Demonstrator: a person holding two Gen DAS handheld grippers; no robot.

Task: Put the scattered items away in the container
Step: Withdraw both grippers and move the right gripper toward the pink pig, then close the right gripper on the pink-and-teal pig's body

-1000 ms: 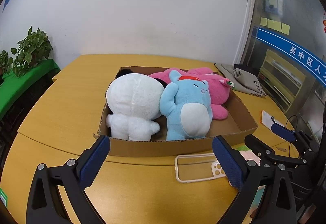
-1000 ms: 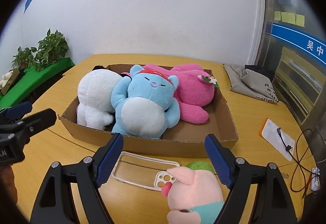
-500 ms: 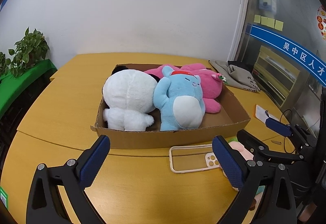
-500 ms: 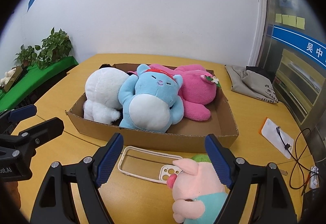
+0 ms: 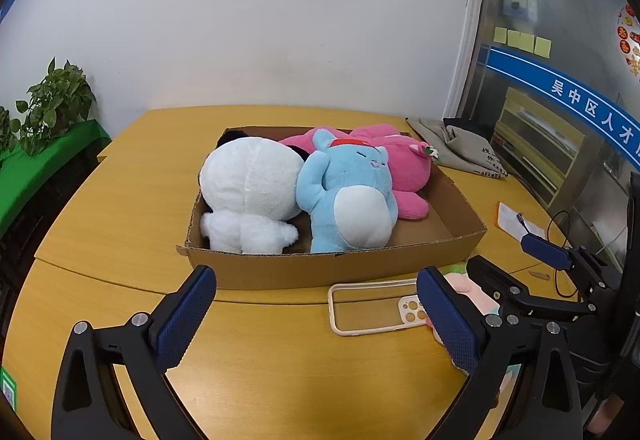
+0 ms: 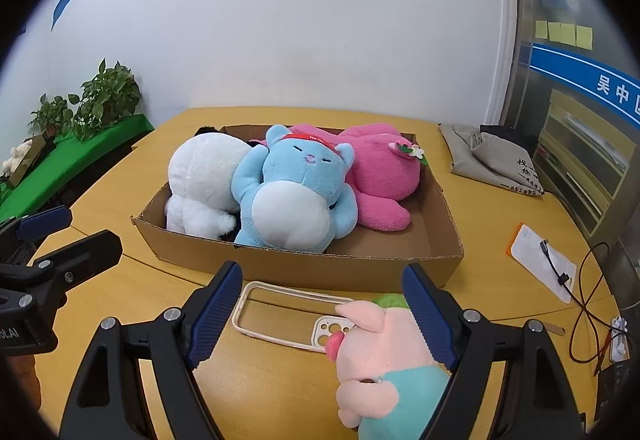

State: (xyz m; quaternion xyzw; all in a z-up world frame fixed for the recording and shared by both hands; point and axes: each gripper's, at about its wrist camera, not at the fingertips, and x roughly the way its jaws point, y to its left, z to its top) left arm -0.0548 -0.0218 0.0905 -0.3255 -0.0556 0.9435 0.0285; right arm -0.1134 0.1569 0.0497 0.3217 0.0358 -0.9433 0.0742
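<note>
A shallow cardboard box (image 5: 320, 272) (image 6: 280, 264) stands on the yellow table. Side by side in it lie a white plush (image 5: 248, 191) (image 6: 204, 167), a blue plush (image 5: 352, 199) (image 6: 292, 195) and a pink plush (image 5: 404, 167) (image 6: 380, 171). In front of the box lie a clear phone case (image 5: 408, 314) (image 6: 326, 332) and a pink pig plush (image 5: 464, 284) (image 6: 380, 352) in a teal shirt. My right gripper (image 6: 322, 276) (image 5: 516, 264) is open, with the pig between its jaws by the right finger. My left gripper (image 5: 316, 288) (image 6: 68, 234) is open and holds nothing.
A grey cloth bag (image 5: 464, 151) (image 6: 492, 155) lies at the table's back right. A white pouch with an orange edge (image 6: 540, 260) and a dark cable (image 6: 588, 300) lie at the right. Potted plants (image 5: 56, 107) stand on a green shelf to the left.
Both views have drifted slightly and a little more of the pig plush shows between the right jaws. Nothing was gripped or let go, and both grippers stay open.
</note>
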